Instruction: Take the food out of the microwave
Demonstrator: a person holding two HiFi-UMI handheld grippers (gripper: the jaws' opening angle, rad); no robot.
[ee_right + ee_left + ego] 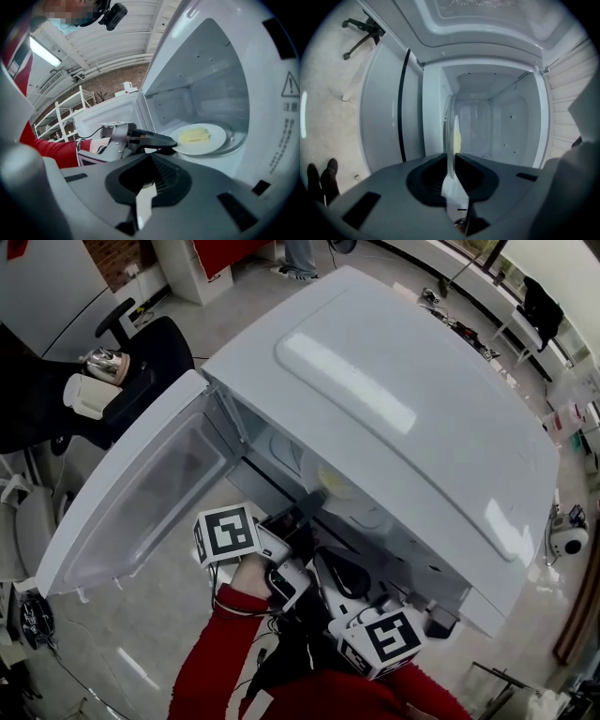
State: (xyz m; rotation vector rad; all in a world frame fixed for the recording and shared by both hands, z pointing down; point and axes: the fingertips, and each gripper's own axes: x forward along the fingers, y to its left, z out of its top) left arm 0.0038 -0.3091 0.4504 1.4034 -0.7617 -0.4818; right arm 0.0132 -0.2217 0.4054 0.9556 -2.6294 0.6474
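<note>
A white microwave [394,409] stands with its door [141,502] swung open to the left. Inside, a white plate [201,139] with a pale yellow piece of food [194,136] rests over the glass turntable [236,137]. My left gripper [314,498] reaches into the cavity and is shut on the plate's near rim [451,140], which shows edge-on between its jaws, with the food [458,139] just beyond. In the right gripper view the left gripper [171,144] pinches the plate's left edge. My right gripper [151,157] is shut with nothing in it, held below the opening [339,566].
A black office chair [150,357] with a metal kettle [103,362] on it stands left of the door. A chair base [363,30] and a pair of shoes [321,178] are on the floor. White shelving [61,117] stands behind. A red sleeve [225,652] is below.
</note>
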